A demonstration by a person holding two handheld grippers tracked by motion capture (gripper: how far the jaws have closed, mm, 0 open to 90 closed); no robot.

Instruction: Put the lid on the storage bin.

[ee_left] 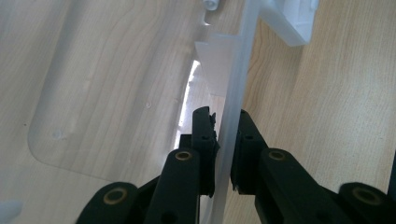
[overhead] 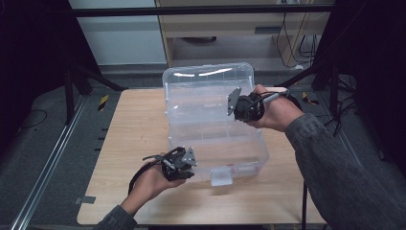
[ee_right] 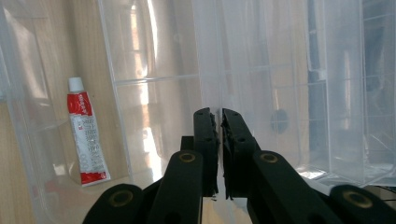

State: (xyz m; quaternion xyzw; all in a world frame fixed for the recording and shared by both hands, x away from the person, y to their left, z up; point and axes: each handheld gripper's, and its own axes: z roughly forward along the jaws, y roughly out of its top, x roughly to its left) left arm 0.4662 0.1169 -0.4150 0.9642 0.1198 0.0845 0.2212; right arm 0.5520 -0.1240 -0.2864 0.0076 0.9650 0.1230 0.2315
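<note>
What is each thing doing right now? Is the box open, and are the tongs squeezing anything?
Clear plastic storage box: open, lid standing upright at the back.
Left tongs: clamped on the box's front wall.
Right tongs: shut, at the edge of the lid.
Red-and-white tube: capped, lying flat, seen through the box's clear plastic.
Wooden table: bearing the box.

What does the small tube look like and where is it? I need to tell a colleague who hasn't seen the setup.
On the wooden table stands a clear plastic box with its lid up. Seen through its clear plastic in the right gripper view lies a small tube: red and white with a white cap, the one coloured thing among see-through plastic.
</note>
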